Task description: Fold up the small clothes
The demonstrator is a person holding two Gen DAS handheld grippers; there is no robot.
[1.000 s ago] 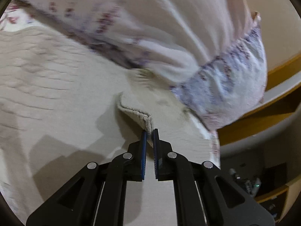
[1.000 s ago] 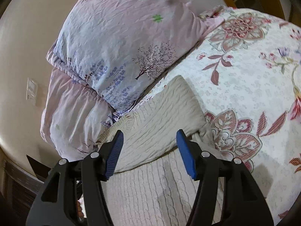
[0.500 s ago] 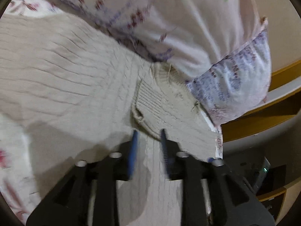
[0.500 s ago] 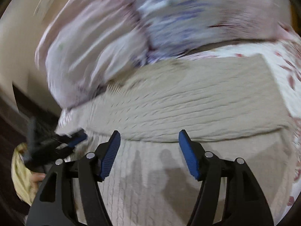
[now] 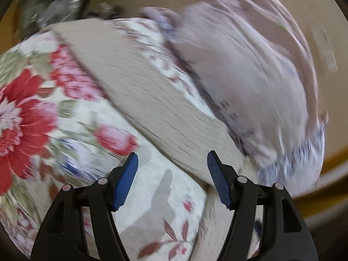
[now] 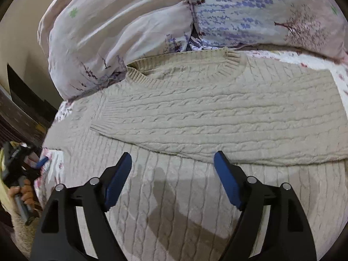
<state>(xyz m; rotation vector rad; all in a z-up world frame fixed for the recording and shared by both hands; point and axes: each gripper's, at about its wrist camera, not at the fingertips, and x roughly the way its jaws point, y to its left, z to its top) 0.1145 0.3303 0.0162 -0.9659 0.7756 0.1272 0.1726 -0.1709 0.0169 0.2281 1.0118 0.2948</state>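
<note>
Both grippers are spread and empty. The left gripper (image 5: 171, 179) hangs over the floral quilt (image 5: 28, 117); the beige cable-knit sweater (image 6: 217, 117) lies right-forward, long axis crosswise under the nearer right gripper (image 6: 173, 181).

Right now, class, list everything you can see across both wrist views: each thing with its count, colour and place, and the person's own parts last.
Sweater: one, beige cable knit, flat on the bed, one sleeve folded across its body, neckline toward the pillows.
Pillows: two, pale pink and white with purple prints, at the head of the bed behind the sweater.
Bedspread: one, white with red flowers, under the sweater.
Wall: cream, behind the pillows.
Left gripper: black with blue pads, open, above the bedspread at the sweater's edge.
Right gripper: black with blue pads, open, above the sweater's lower part.
Hand: one, holding the left gripper's handle, far left edge of the right wrist view.
</note>
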